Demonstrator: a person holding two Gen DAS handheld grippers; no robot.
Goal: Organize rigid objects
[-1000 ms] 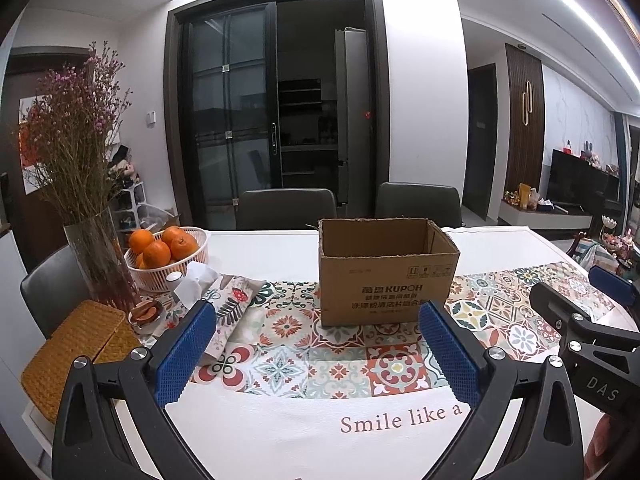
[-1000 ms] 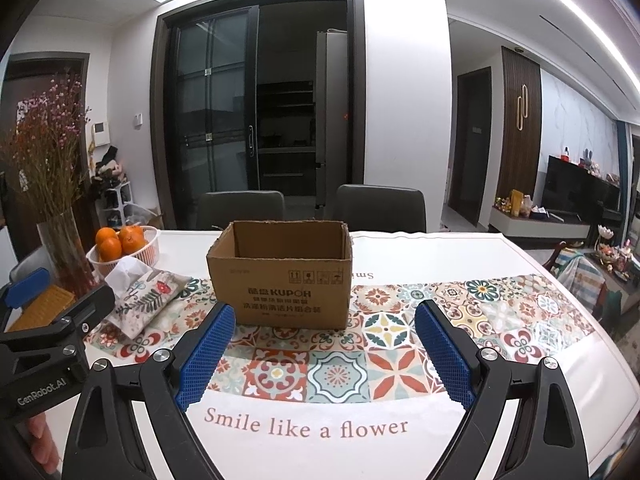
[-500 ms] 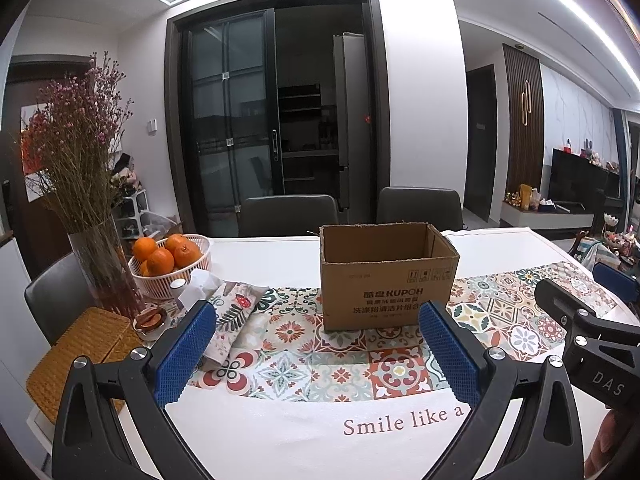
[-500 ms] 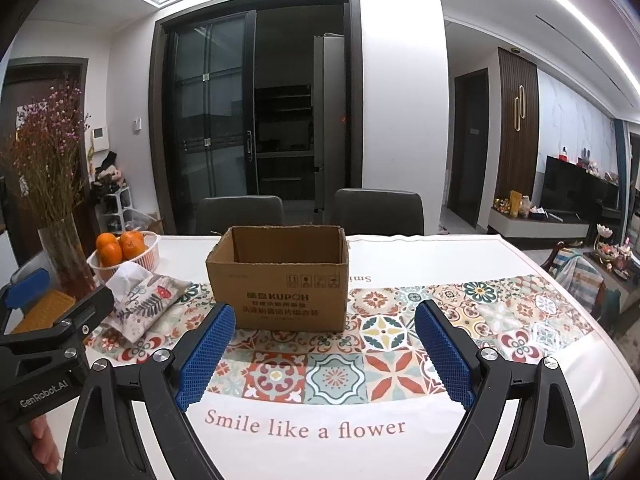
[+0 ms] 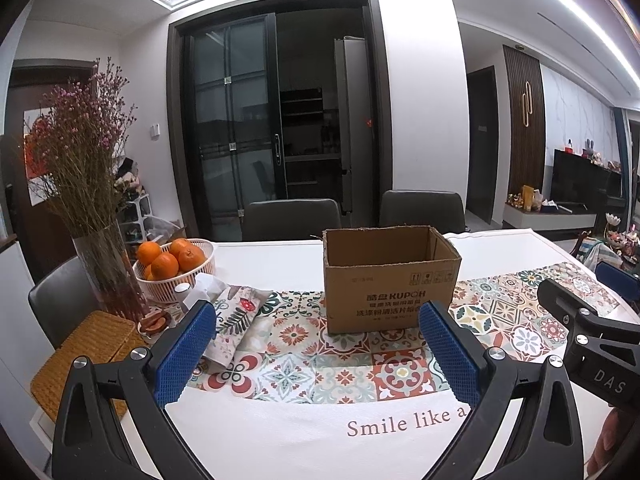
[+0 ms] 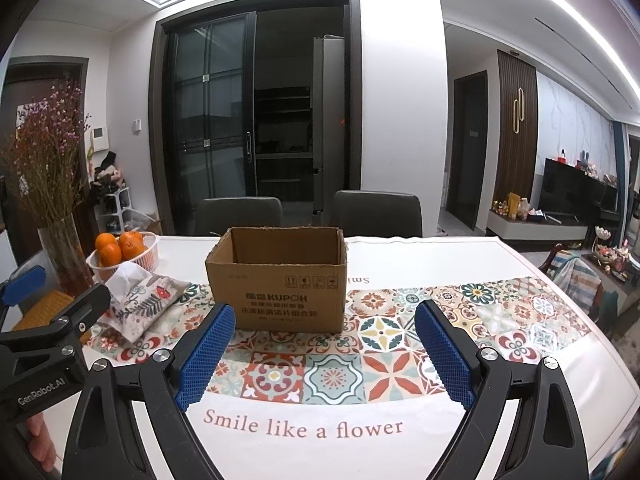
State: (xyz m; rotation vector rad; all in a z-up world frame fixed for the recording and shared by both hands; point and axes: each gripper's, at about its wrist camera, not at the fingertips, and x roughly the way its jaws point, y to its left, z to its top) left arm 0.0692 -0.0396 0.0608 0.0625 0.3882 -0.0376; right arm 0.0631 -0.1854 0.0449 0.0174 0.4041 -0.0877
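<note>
Right wrist view: an open-topped brown corrugated cardboard box [image 6: 280,280] with printed lettering stands upright on the patterned tile-print table runner [image 6: 400,336], roughly centred across the white table [image 6: 440,440]. Its flaps are absent or folded away; the interior is seen only down to the far wall, so whether anything lies inside cannot be told. Judged as the likely receptacle for the sorting — it sits squarely within reach of both tools.

No loose rigid items show on the runner in front of the box. That fits either a stage where items are already stowed or one where they lie outside both views; the frames do not settle which.

The right gripper [image 6: 324,350] hangs above the near table edge, its blue-padded tongs spread wide and holding nothing. The left gripper [image 5: 316,350] matches it: tongs wide apart, empty, aimed at the box front.

Outward, to the left: a floral fabric tissue pouch [image 5: 236,320], a white plastic basket of oranges [image 5: 176,272], a glass vase of dried pink flowers [image 5: 108,268] and a woven rattan mat [image 5: 80,356] — grouped clear of the working area. Two dark chairs [image 6: 376,214] stand behind the table.
</note>
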